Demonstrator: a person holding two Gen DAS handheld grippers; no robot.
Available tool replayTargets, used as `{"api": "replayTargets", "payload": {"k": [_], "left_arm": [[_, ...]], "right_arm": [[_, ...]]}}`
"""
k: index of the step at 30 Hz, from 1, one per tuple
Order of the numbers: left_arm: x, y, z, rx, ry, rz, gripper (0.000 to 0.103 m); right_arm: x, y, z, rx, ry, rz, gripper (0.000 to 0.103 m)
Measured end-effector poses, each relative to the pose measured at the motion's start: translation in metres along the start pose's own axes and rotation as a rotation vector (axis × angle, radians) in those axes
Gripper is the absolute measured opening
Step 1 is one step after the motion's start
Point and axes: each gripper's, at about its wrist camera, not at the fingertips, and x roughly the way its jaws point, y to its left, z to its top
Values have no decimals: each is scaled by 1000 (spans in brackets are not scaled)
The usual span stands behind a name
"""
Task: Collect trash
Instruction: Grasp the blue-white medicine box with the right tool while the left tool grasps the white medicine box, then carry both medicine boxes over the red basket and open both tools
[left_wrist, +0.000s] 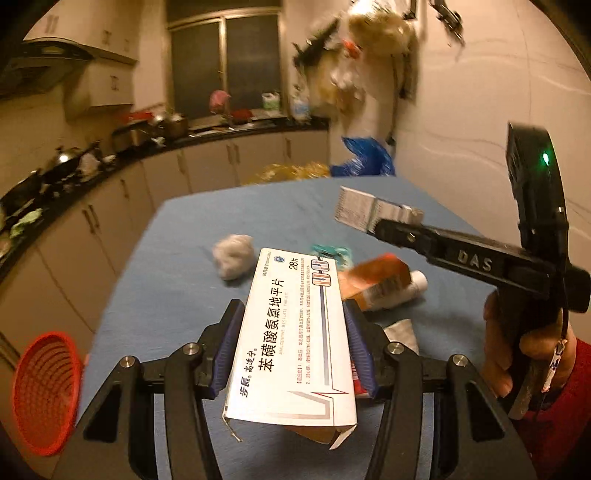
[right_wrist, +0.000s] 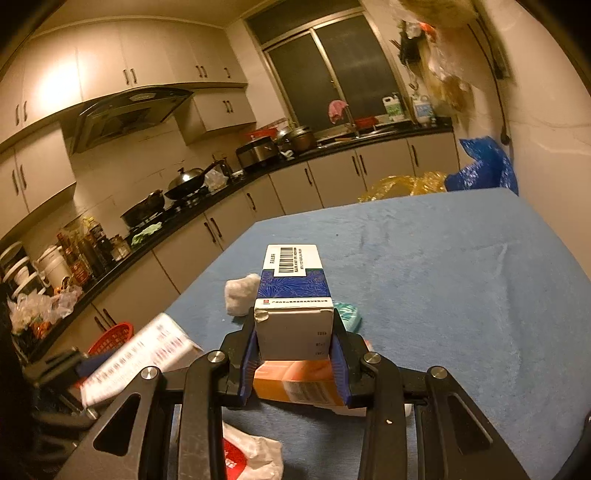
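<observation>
Both grippers are loaded: left gripper (left_wrist: 291, 347) clamps the white pill box (left_wrist: 291, 332), right gripper (right_wrist: 295, 354) pinches a blue-and-white box (right_wrist: 291, 306) — lifted over the table's (right_wrist: 461, 277) near edge, probably headed for the red basket (left_wrist: 46, 391).

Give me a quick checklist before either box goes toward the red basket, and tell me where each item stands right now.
1. Left hand-held gripper clamped on the white pill box: ok.
2. Right hand-held gripper clamped on the blue and white box: ok.
3. Red basket in view, off the table's left edge: ok.
4. Basket has room inside: cannot tell.
5. Table cleared of trash: not ok; wad of paper, orange box and teal wrapper remain.
</observation>
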Motion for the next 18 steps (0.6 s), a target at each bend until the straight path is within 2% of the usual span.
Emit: {"api": "replayTargets", "payload": {"k": [14,18], "left_arm": [[-43,64,-18,-141,-10,110,53],[-60,79,-26,-163,-30,155,53]], "right_arm": [[-27,68,-11,-84,0,132,37],[-26,89,-17,-111,25,176,37]]}}
